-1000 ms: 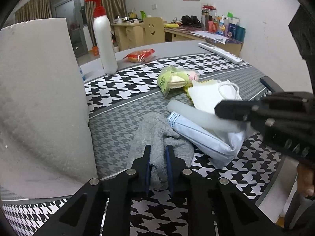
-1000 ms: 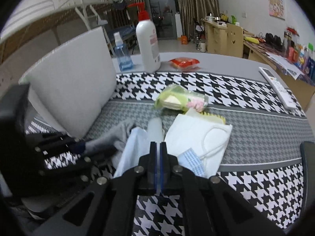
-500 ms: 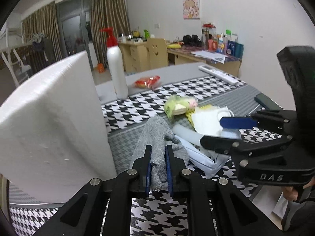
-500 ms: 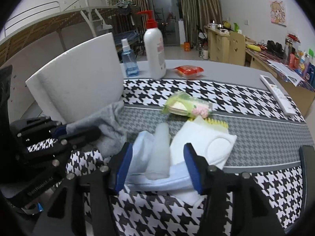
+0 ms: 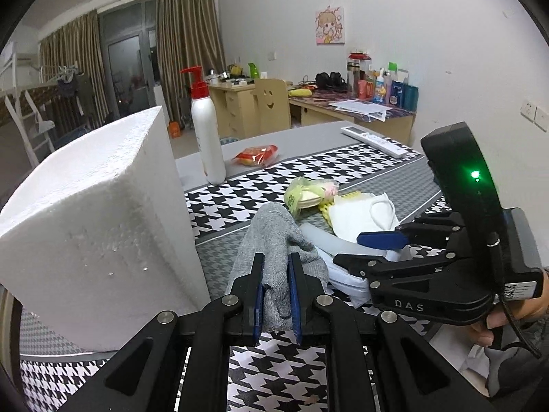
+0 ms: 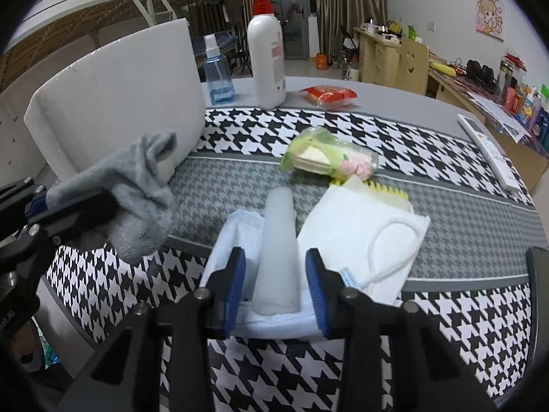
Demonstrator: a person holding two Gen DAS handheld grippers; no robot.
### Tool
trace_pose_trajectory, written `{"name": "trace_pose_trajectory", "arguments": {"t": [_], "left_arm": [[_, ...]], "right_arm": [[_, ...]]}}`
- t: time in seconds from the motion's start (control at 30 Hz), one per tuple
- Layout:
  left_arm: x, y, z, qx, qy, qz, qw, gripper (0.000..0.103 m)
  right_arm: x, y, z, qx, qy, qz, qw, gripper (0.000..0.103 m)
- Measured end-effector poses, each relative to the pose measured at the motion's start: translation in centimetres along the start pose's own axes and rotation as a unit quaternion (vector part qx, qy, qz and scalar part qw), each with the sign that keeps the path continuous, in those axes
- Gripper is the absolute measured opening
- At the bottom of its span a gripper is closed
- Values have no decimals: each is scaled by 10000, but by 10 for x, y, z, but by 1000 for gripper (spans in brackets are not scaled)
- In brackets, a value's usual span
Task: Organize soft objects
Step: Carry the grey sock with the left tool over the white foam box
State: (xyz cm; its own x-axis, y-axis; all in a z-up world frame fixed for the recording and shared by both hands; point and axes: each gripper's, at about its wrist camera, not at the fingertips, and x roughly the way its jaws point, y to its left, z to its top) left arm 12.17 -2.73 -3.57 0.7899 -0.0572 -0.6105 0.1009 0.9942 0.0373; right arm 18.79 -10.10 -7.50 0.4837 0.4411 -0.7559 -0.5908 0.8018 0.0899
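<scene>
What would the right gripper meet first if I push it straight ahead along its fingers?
Most likely the pale translucent tube, lying lengthwise between the right gripper's open jaws on the light blue cloth. The pads do not seem to press it yet, though depth is unclear.

foam block [image 5: 89, 226] cut off left
</scene>
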Motion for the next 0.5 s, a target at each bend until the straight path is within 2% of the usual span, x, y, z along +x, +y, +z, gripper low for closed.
{"name": "trace_pose_trajectory", "arguments": {"t": [0.07,0.2,0.5], "left_arm": [[-1,1,0,-5,2,5,10000,14],[-1,3,0,-24,5,19,10000,14],[-13,6,11,-3,-204,-63,9998,14]], "right_arm": [[1,-1,1,55,36,49,10000,24],[-2,-3,1,104,5,101,9999,23],[-38,-13,13,505,-575,521,9957,21]]}}
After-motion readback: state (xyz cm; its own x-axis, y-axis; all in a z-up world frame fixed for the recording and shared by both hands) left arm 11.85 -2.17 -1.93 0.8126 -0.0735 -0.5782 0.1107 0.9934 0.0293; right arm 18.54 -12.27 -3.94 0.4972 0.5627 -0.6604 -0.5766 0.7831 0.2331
